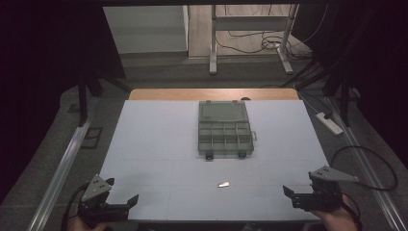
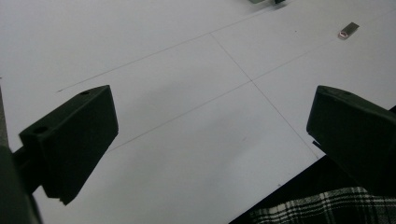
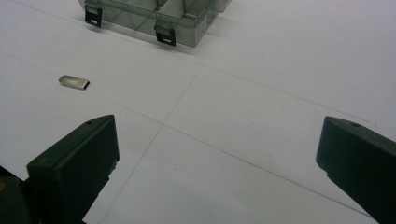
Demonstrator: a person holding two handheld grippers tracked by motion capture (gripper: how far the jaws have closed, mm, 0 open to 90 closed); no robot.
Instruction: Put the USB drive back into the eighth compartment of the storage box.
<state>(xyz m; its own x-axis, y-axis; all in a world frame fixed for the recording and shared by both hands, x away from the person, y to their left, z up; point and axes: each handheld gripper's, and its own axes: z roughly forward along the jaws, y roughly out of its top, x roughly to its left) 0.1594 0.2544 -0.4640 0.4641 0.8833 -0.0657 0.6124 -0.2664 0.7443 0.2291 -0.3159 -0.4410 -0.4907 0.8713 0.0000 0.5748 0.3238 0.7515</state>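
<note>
Shown from above, the white table (image 1: 159, 144) carries an open compartment box (image 1: 224, 129) near its centre and a small flat metal piece (image 1: 223, 184), perhaps a USB stick, lying alone at about six o'clock from the box, well apart from it and nearer the person's edge. The left gripper (image 1: 122, 199) waits at roughly eight o'clock from the piece and the right gripper (image 1: 291, 196) at roughly four o'clock; both hold nothing, and each gripper view shows its two black jaws spread wide over bare table. In the right gripper view the piece (image 3: 74, 82) lies at about eleven o'clock beyond the jaws, with the box (image 3: 154, 18) further off at twelve; in the left gripper view the piece (image 2: 348, 31) sits far out at one o'clock. Judged from this layout, the step in hand is the approach to the piece, probably for placing in a compartment. Either gripper is about equally near. Because the piece is thin and lies flat, the jaws should come down steeply, straddle its narrow width, and close only once both pads sit level with the table surface; a shallow approach risks pushing it away.
</note>
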